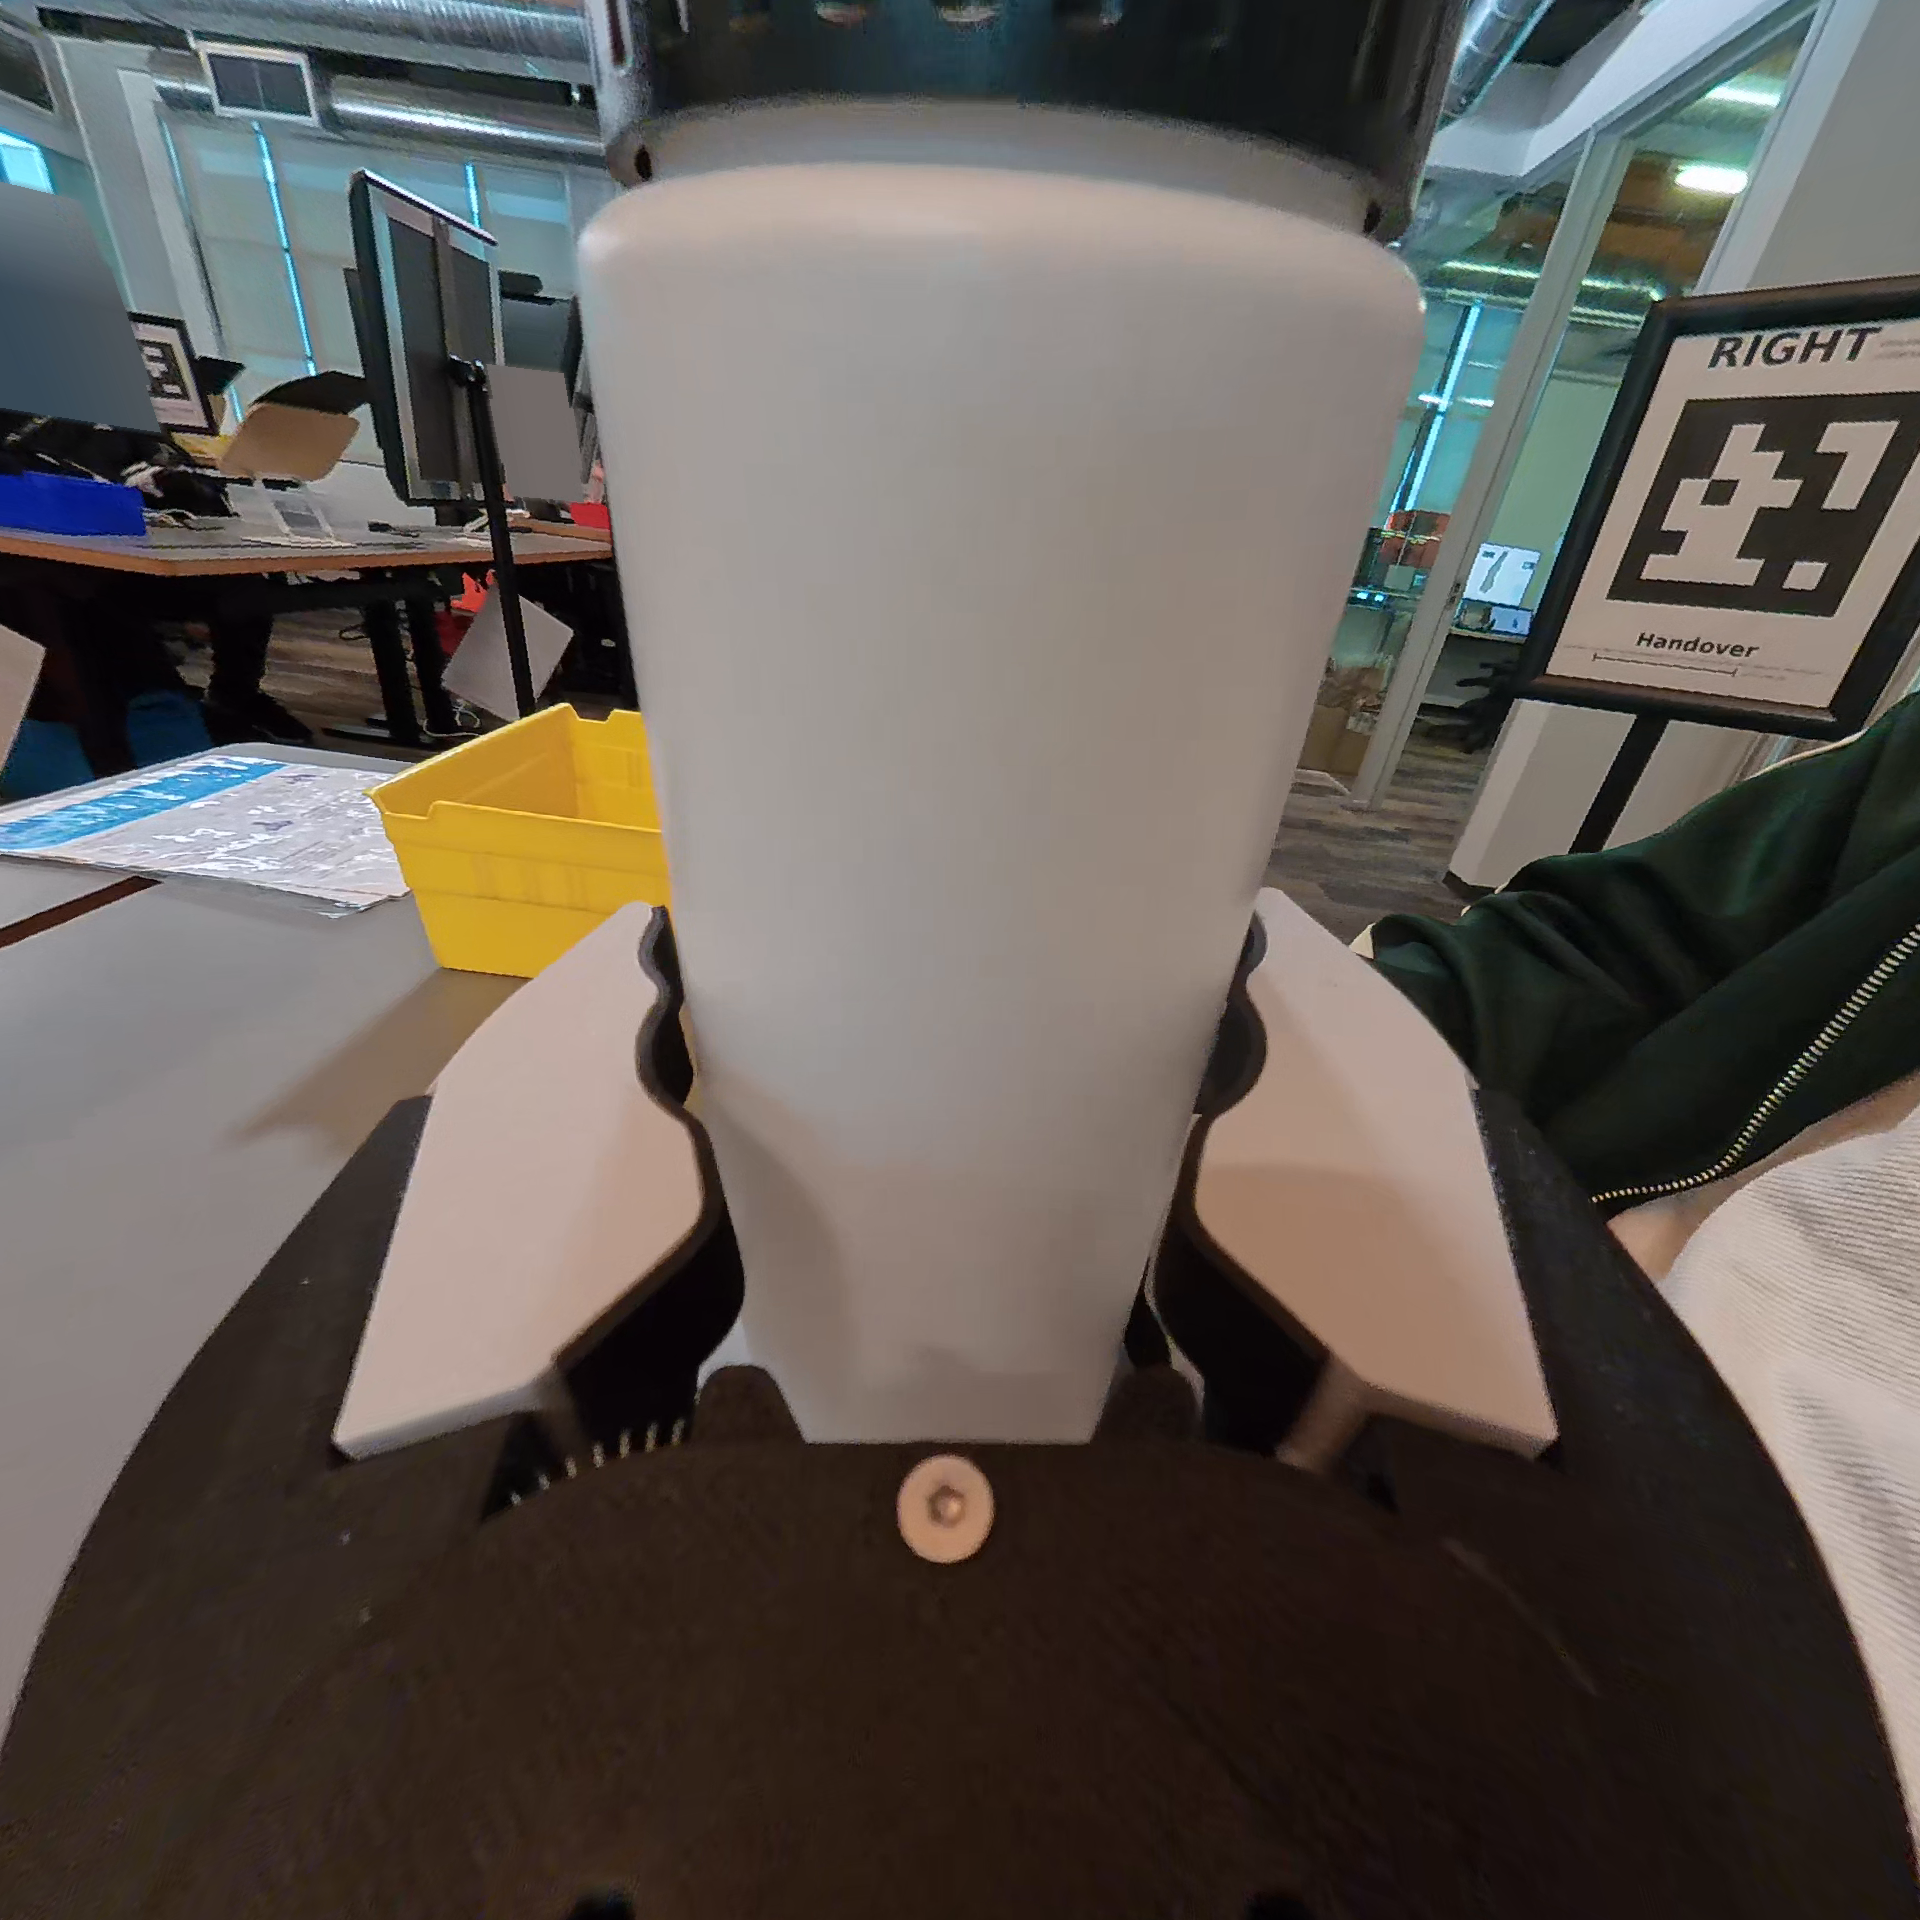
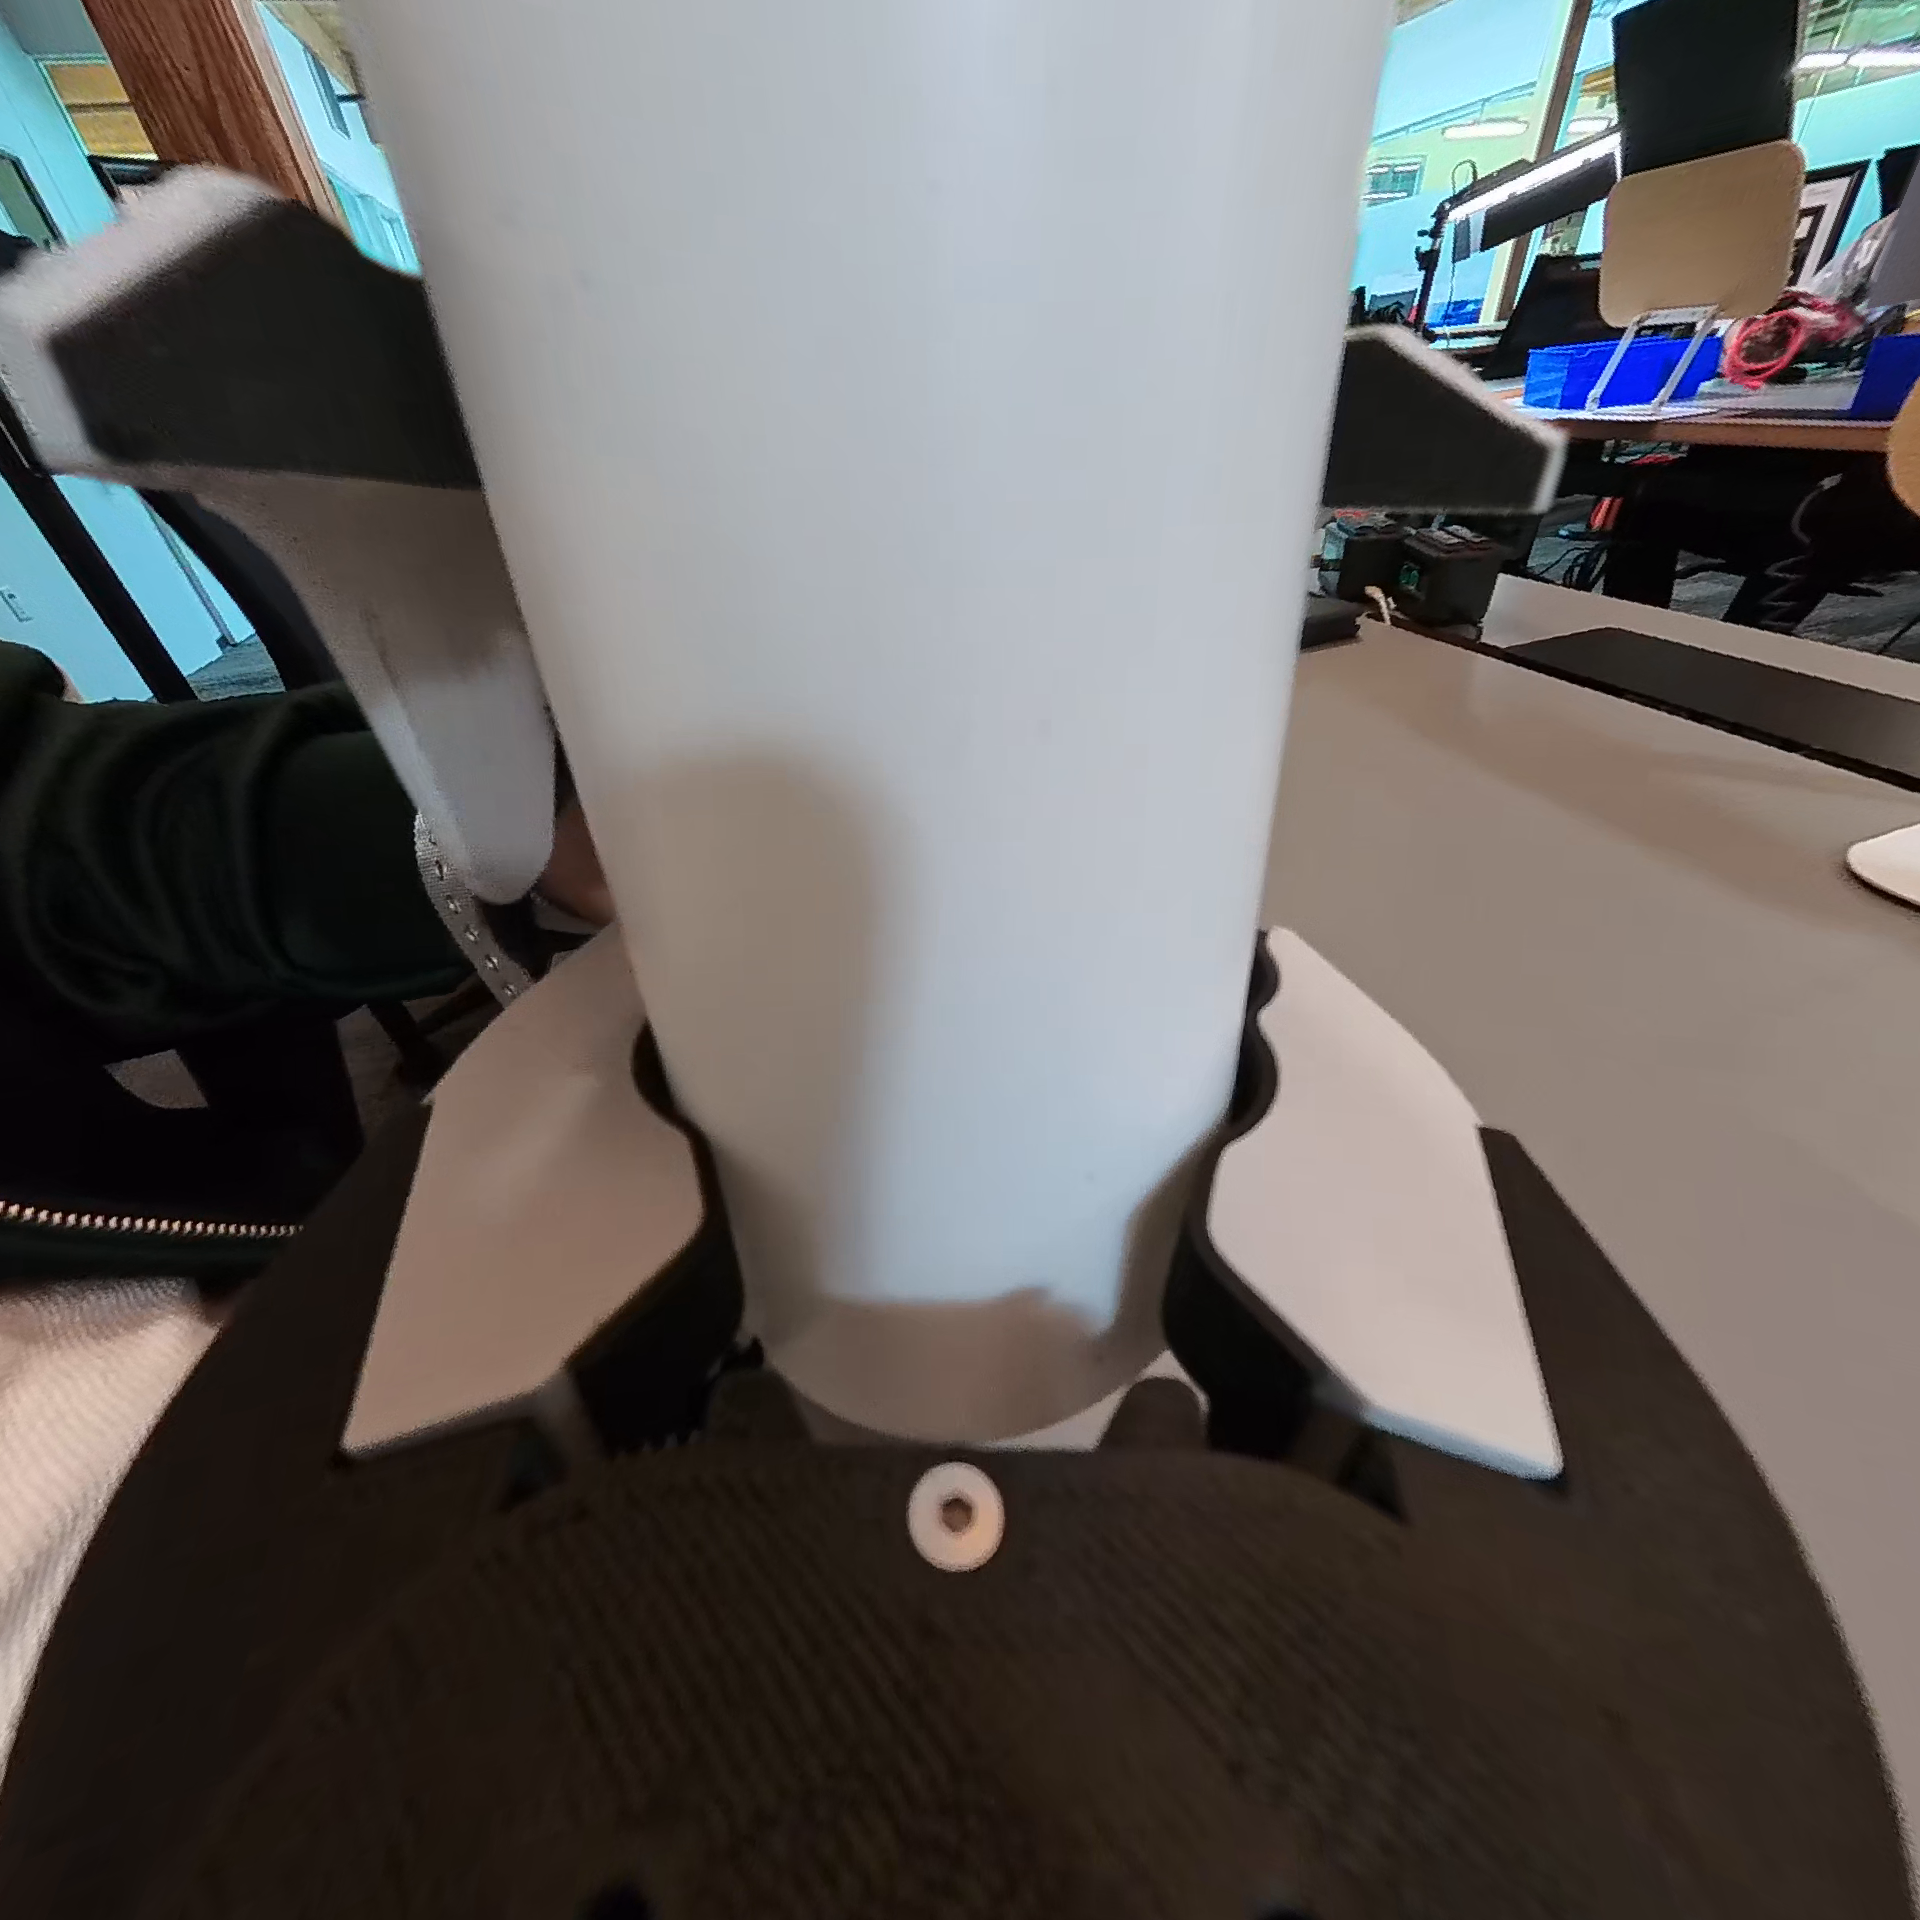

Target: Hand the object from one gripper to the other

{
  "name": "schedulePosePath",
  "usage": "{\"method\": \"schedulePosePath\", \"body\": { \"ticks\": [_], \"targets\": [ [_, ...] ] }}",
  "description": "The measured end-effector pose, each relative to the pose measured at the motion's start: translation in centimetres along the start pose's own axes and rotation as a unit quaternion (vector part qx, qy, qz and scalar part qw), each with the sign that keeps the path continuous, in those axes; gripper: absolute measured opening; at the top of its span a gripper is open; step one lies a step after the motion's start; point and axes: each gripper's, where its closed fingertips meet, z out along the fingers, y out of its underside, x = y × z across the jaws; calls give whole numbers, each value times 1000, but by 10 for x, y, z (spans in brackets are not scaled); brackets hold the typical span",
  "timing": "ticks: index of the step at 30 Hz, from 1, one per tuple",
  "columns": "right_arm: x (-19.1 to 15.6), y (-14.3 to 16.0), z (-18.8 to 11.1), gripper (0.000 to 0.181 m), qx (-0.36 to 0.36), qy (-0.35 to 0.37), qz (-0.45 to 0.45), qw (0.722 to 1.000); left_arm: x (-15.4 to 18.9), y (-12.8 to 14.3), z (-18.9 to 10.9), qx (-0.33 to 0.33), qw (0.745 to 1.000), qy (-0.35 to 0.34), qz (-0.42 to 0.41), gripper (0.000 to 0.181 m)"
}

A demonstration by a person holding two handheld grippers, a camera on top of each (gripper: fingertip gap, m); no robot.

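A: Between both sets of tongs, up off the counter (image 2: 1558,831) — white tapered tumbler (image 1: 977,727). Who has it?

B: Both, as far as I can judge. Left tongs (image 1: 951,1049) are closed on its narrow end, pads pressed against both sides. Right tongs (image 2: 940,1091) are closed on the other end, where the body runs wider.

A: Long axis?

B: Runs straight out from each camera, tongs to tongs, so the two sets face each other along it. Wide end points toward the right tongs, narrow end toward the left. In the left view the far end sits inside a dark rig — probably the right unit's body. In the right view the left tongs' fingers (image 2: 260,353) flank the tumbler farther up.

A: Which is nearer?

B: Neither, both touching. Mid-handover, I'd say; next move needs one set to open and back off along that axis, not sideways.

A: Other stuff?

B: Yellow bin (image 1: 520,831) and papers (image 1: 208,821) on the counter, marker sign (image 1: 1745,509) at right, green sleeve (image 1: 1662,987).
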Motion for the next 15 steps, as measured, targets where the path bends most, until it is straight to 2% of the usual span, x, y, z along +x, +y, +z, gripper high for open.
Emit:
{"method": "schedulePosePath", "body": {
  "ticks": [15],
  "targets": [
    [1, 0, 0, 106, 3, 0, 0, 1000, -1, 0, 1, -1, 1000, -11, 15, 100]
  ]
}}
